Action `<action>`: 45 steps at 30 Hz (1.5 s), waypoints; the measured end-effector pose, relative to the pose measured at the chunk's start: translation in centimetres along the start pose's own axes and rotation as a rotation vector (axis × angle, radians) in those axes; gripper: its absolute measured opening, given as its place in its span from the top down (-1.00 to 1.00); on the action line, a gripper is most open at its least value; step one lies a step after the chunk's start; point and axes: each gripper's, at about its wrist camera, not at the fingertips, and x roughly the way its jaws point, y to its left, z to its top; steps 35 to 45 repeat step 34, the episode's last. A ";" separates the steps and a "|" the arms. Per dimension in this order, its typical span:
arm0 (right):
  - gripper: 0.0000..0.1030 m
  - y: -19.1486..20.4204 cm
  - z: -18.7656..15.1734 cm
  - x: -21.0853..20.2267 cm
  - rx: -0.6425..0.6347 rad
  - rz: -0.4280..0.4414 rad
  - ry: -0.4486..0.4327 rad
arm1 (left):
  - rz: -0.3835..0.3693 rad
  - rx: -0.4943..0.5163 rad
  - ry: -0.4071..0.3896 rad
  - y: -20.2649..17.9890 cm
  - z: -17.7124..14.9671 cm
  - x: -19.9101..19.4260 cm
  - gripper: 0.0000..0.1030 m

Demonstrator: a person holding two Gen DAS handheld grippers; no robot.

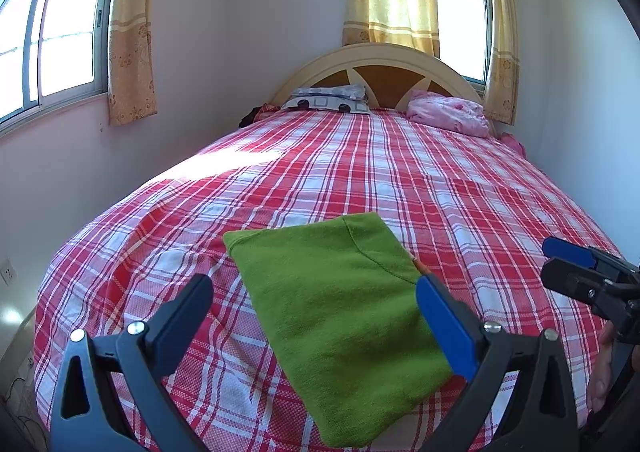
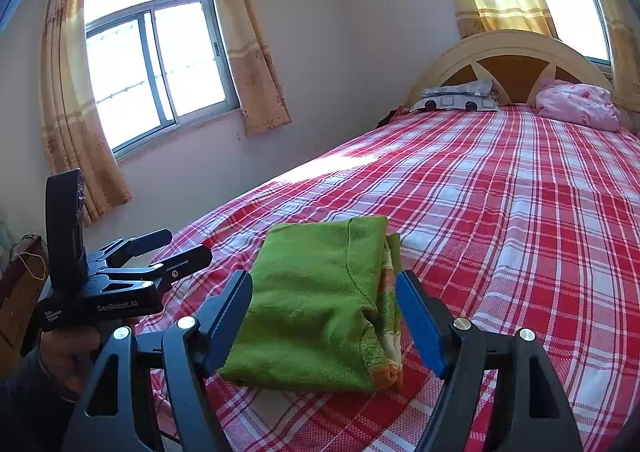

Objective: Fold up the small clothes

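Note:
A small green knit garment (image 1: 340,312) lies folded into a flat rectangle on the red plaid bedsheet (image 1: 460,187), near the foot of the bed. My left gripper (image 1: 316,288) is open and empty, held just above the garment's near end. My right gripper (image 2: 324,284) is open and empty too, its fingers either side of the same garment (image 2: 320,312), whose orange and white edge (image 2: 386,332) shows on the right. The right gripper also shows at the right edge of the left wrist view (image 1: 576,264), and the left gripper shows at the left of the right wrist view (image 2: 160,248).
Pillows (image 1: 332,99) and a pink bundle (image 1: 452,111) lie by the headboard (image 1: 380,63). A wall with a window (image 2: 156,75) and curtains runs along the bed's left side. The plaid sheet (image 2: 520,211) stretches beyond the garment.

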 end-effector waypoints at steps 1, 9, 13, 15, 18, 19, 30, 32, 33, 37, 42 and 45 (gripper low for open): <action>-0.46 0.0 0.0 0.0 0.000 -0.002 -0.002 | 0.001 0.001 0.000 0.0 0.0 0.0 -1.00; -0.46 0.1 0.0 -0.4 0.003 -0.008 -0.020 | -0.003 -0.001 0.005 0.2 0.2 0.0 -1.00; -0.46 0.3 0.1 -0.7 -0.007 -0.013 -0.033 | 0.002 0.002 -0.010 0.3 0.4 -0.3 -1.00; -0.46 0.4 0.2 -0.8 -0.010 -0.010 -0.038 | 0.007 0.006 -0.013 0.2 0.5 -0.4 -1.00; -0.46 0.6 0.1 -0.9 -0.016 -0.011 -0.039 | 0.014 0.006 -0.008 0.3 0.6 -0.2 -1.00; -0.46 0.7 0.1 -0.9 -0.018 -0.012 -0.038 | 0.019 0.004 -0.005 0.3 0.6 -0.2 -1.00; -0.46 0.8 -0.3 -0.5 -0.020 -0.008 -0.024 | 0.048 -0.006 -0.008 1.3 0.4 0.1 -1.00; -0.46 0.8 -0.4 -0.4 -0.021 -0.004 -0.022 | 0.054 0.001 -0.013 1.3 0.3 0.1 -1.00; -0.46 0.8 -0.4 -0.3 -0.021 -0.004 -0.021 | 0.052 0.002 -0.016 1.3 0.3 0.0 -1.00; -0.46 0.8 -0.4 -0.3 -0.022 -0.004 -0.021 | 0.047 0.003 -0.019 1.3 0.3 0.0 -1.00; -0.46 0.8 -0.4 -0.3 -0.022 -0.004 -0.021 | 0.047 0.003 -0.019 1.3 0.3 0.0 -1.00; -0.46 0.8 -0.4 -0.3 -0.022 -0.004 -0.021 | 0.047 0.003 -0.019 1.3 0.3 0.0 -1.00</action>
